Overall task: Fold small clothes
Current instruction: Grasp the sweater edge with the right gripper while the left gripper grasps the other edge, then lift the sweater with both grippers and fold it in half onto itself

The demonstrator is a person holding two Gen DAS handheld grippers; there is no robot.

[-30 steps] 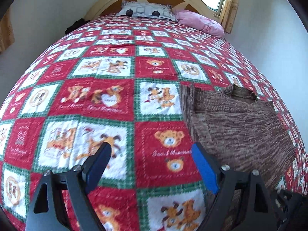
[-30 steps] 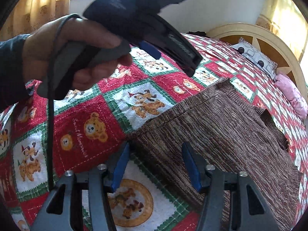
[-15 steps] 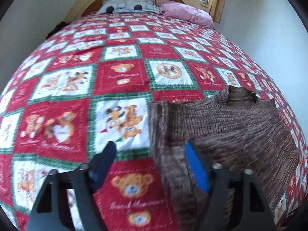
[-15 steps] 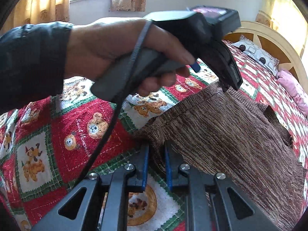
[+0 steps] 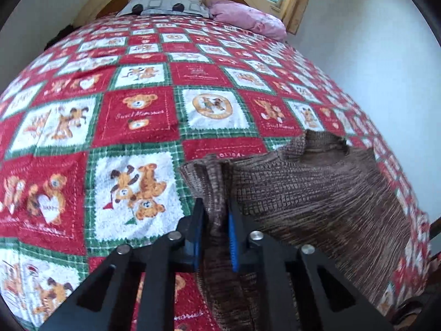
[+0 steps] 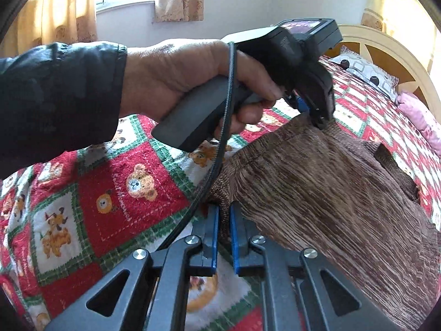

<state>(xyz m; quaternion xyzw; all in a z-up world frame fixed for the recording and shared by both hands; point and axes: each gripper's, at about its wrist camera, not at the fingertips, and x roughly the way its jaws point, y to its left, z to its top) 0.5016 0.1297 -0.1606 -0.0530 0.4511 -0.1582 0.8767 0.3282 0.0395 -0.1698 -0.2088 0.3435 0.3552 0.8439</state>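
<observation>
One brown knitted sweater (image 5: 317, 193) is spread on a bed quilt (image 5: 137, 115) patterned with teddy bears, toward its right side. A bunched fold at its left edge is clamped between the blue pads of the left gripper (image 5: 214, 215). A lower corner is pinched by the closed jaws of the right gripper (image 6: 223, 220). Two pillows (image 5: 165, 4) are seen against the headboard (image 5: 91, 5).

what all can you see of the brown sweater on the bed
The brown sweater is a mottled, ribbed knit with a short stand-up collar, lying on the teddy-bear quilt. Its near-left edge is bunched and lifted. The left claw is shut on a fold along that side, and the right claw is shut on the lower corner. The rest drapes in motion blur.
</observation>
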